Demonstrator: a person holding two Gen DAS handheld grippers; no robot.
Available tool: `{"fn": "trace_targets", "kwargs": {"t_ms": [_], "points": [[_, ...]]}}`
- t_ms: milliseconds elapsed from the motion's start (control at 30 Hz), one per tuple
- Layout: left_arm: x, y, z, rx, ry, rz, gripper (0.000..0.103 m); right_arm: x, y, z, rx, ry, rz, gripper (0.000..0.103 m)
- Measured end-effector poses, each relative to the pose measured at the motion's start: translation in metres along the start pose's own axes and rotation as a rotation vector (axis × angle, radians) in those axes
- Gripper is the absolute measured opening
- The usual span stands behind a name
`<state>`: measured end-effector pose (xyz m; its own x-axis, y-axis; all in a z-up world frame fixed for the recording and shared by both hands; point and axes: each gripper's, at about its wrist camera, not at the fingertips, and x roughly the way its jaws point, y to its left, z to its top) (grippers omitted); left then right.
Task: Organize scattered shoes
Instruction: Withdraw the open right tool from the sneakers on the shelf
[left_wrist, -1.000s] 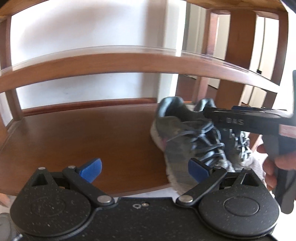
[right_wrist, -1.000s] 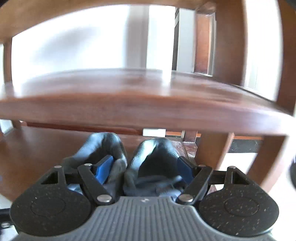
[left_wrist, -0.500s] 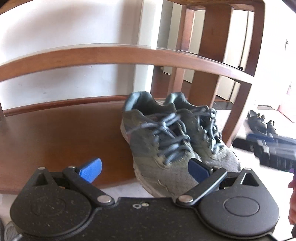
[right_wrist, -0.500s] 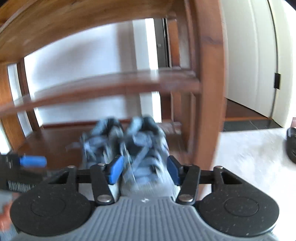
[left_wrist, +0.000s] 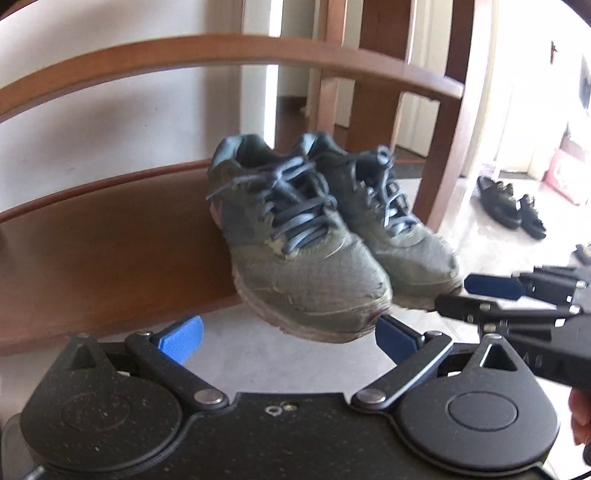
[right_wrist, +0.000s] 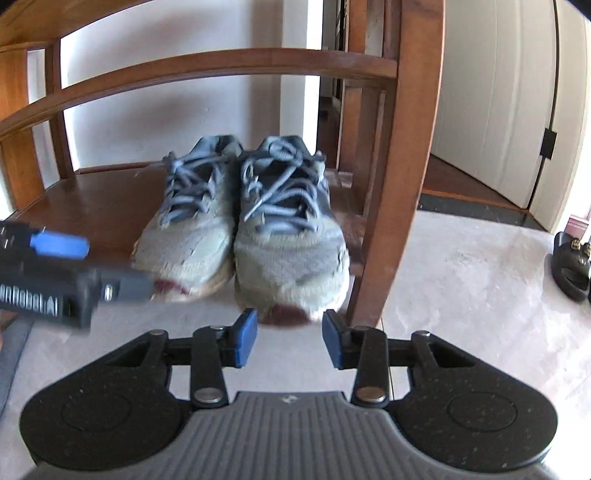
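Your pair of grey laced mesh sneakers (right_wrist: 240, 225) sits side by side on the brown wooden rack's bottom shelf (right_wrist: 107, 199). Left gripper (left_wrist: 290, 338) jaws spread, empty; right gripper (right_wrist: 290, 338) jaws closing, nothing between them.

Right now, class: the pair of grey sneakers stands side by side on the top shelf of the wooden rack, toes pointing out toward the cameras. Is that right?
Not quite. The grey sneakers stand on the bottom shelf, with another shelf above them; the right wrist view shows this. They do stand side by side, toes pointing out toward the cameras.
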<state>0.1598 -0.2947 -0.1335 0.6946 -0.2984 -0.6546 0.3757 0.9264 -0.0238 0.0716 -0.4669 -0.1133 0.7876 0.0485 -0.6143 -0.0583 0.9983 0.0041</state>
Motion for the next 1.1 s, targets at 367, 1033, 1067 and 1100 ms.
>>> {"fn": "trace_targets", "kwargs": {"t_ms": [367, 1033, 1067, 1100], "points": [[0.011, -0.005, 0.003, 0.010, -0.019, 0.083, 0.102, 0.011, 0.002, 0.013, -0.022, -0.006, 0.005, 0.042], [-0.026, 0.053, 0.018, 0.214, -0.027, 0.192, 0.100, 0.024, 0.019, 0.023, 0.099, 0.001, 0.060, 0.044], [-0.030, 0.058, 0.018, 0.249, -0.020, 0.200, 0.100, 0.018, 0.023, 0.018, 0.098, 0.009, 0.079, 0.044], [-0.037, 0.066, 0.017, 0.295, -0.008, 0.213, 0.100, 0.012, 0.032, 0.012, 0.088, 0.020, 0.109, 0.044]]}}
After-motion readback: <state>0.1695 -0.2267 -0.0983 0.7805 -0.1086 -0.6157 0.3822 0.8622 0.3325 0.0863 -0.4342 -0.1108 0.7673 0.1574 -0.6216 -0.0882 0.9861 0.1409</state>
